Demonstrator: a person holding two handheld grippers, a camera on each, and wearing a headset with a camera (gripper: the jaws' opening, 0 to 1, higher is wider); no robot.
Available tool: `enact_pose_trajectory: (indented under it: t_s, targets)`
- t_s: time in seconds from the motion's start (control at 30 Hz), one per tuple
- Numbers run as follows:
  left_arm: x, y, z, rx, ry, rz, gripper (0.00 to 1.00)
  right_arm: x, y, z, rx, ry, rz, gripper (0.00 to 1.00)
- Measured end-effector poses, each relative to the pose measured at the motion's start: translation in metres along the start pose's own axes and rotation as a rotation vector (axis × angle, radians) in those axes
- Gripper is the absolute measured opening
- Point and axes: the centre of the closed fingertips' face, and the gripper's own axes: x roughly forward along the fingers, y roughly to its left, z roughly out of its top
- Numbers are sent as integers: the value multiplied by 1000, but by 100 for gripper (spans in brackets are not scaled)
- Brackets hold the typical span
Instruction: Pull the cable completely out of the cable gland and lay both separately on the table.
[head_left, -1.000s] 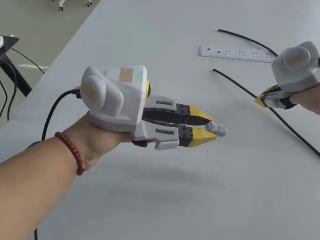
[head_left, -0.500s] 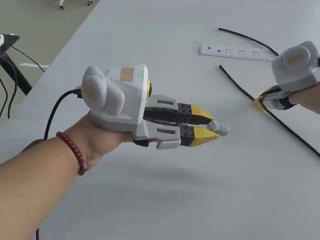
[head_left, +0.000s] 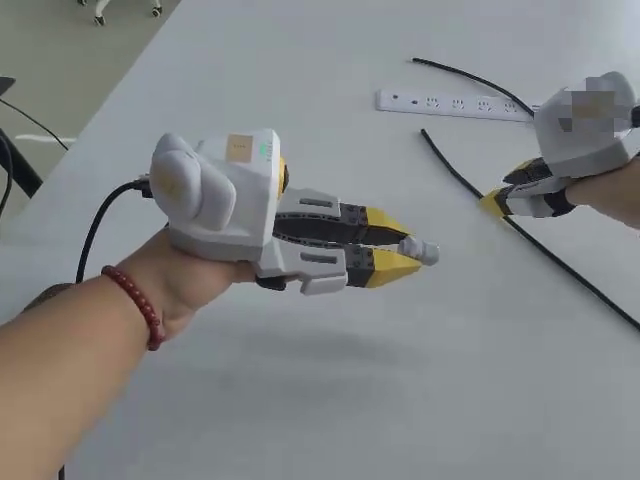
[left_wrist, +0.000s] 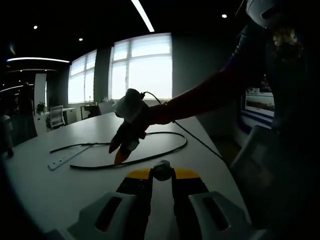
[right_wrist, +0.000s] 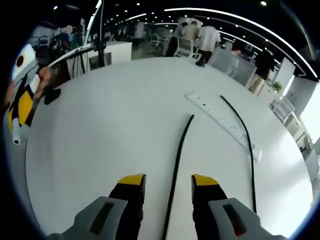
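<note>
head view: left gripper (head_left: 400, 258) held above the table (head_left: 300, 90), jaws pinched on the small grey cable gland (head_left: 420, 249). right gripper (head_left: 497, 200) jaws spread apart, straddling the black cable (head_left: 455, 172) lying flat on the table by a power strip (head_left: 455, 103).

Head view bright, even; soft shadow on table (head_left: 300, 400). Left gripper view dim, backlit by windows (left_wrist: 147, 67). Fisheye edges bent.

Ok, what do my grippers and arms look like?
Both the left gripper and right gripper have rounded pale grey-white housings, black jaw linkages and yellow fingertips. The left one carries a tan square label on top and a black cord trailing from its back. A red bead bracelet circles the left wrist.
</note>
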Motion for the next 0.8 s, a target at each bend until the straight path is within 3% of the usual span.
enact_pose_trajectory:
  t_s: [0.1,0.5,0.7,0.8]
  targets:
    - [0,-1,0,-1,1,0,16,-15,7,3,0,-34,3,40]
    - [-4,-3,-1,-4,16,17,16,-57,27,3,-2,-112,-10,68]
    - [-6,-3,-2,-3,24,25,16,-79,37,-5,5,-126,-24,75]
    - [-8,-2,-4,-3,30,35,16,-95,49,-11,13,-142,-41,78]
